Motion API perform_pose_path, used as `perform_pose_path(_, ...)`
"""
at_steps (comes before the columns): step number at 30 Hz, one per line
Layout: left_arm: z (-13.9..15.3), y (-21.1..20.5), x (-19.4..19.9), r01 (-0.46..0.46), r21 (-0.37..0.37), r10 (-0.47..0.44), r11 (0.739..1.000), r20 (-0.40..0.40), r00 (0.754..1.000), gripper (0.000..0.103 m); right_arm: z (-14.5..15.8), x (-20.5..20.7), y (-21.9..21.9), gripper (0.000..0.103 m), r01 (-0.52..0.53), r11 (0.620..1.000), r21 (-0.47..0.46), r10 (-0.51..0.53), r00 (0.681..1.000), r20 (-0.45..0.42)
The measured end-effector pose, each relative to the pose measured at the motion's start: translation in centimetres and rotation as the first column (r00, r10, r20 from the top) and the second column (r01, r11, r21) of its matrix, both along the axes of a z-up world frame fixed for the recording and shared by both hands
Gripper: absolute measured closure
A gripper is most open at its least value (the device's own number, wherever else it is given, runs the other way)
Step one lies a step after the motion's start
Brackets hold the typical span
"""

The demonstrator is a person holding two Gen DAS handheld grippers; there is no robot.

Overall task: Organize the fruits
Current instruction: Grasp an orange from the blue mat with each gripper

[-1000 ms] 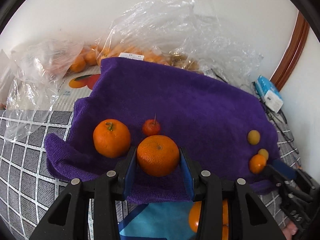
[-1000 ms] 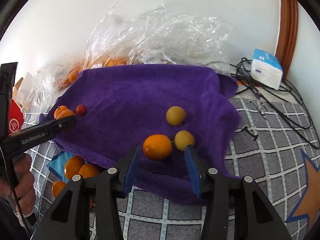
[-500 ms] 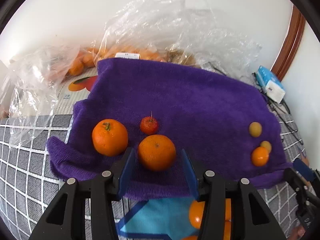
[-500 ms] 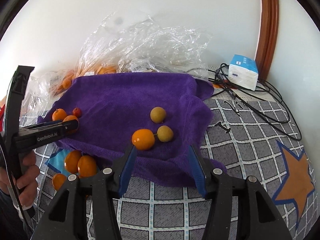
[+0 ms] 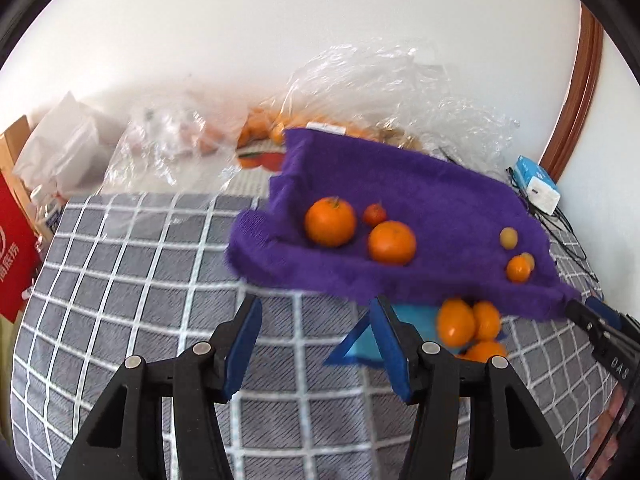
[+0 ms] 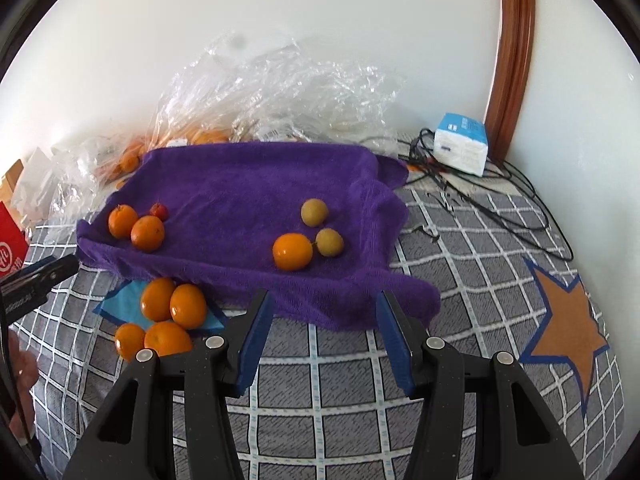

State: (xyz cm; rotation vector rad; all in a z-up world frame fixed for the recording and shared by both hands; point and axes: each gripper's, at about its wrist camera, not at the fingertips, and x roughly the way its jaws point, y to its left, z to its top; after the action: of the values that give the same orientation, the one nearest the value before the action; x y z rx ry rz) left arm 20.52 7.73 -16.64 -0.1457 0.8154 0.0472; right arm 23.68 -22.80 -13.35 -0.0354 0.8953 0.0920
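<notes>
A grey checked bed cover point(image 6: 460, 288) carries a purple towel point(image 6: 248, 200), the landmark here. On the towel's left part sit two oranges point(image 6: 147, 233) and a tiny red fruit point(image 6: 159, 211); on its right part, one orange point(image 6: 292, 251) and two yellowish fruits point(image 6: 314, 212). Just off the towel's near-left edge, four loose oranges point(image 6: 172, 306) cluster. The left tool point(image 5: 316, 344) has just been opening and holds nothing; the right tool point(image 6: 326, 338) also gapes empty. Round fruit could roll off the towel's sagging edge if the cloth is nudged.
</notes>
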Motion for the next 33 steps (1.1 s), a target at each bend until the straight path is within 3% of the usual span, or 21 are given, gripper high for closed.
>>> perform_pose_path(6,-2.0,2.9,-2.1,-0.04,-0.015,0.039,0.999,-0.012,0.999,0.049,-0.9,-1.1,1.3,0.05,-0.019,0.999,0.031,0.02,0.999,-0.035)
perform_pose_path(13,-4.2,5.9,-3.1,-0.098,-0.098,0.097,0.99,-0.02,0.995,0.049,-1.4,-2.0,3.9,0.05,-0.068,0.994,0.084,0.073,0.996,-0.054)
perform_pose_path(17,-3.8,6.2,-3.3,-0.091,-0.146,0.092,0.985,0.003,0.996,0.049,-1.6,-2.1,5.3,0.05,-0.108,0.987,0.116,0.116,0.991,-0.061)
perform_pose_path(20,-4.0,6.0,-3.2,-0.107,-0.133,0.106,0.985,-0.013,0.994,0.049,-1.7,-2.2,6.6,0.05,-0.15,0.976,0.156,0.162,0.984,-0.068)
perform_pose_path(26,-4.0,6.3,-3.4,-0.104,-0.156,0.103,0.982,-0.011,0.995,0.045,-3.0,-2.9,8.8,0.055,-0.212,0.974,0.074,0.218,0.972,-0.082)
perform_pose_path(33,-4.1,5.5,-3.3,-0.084,-0.104,0.083,0.991,-0.013,0.996,0.042,-4.8,-2.2,9.8,0.057,-0.226,0.972,0.062,0.232,0.966,-0.111)
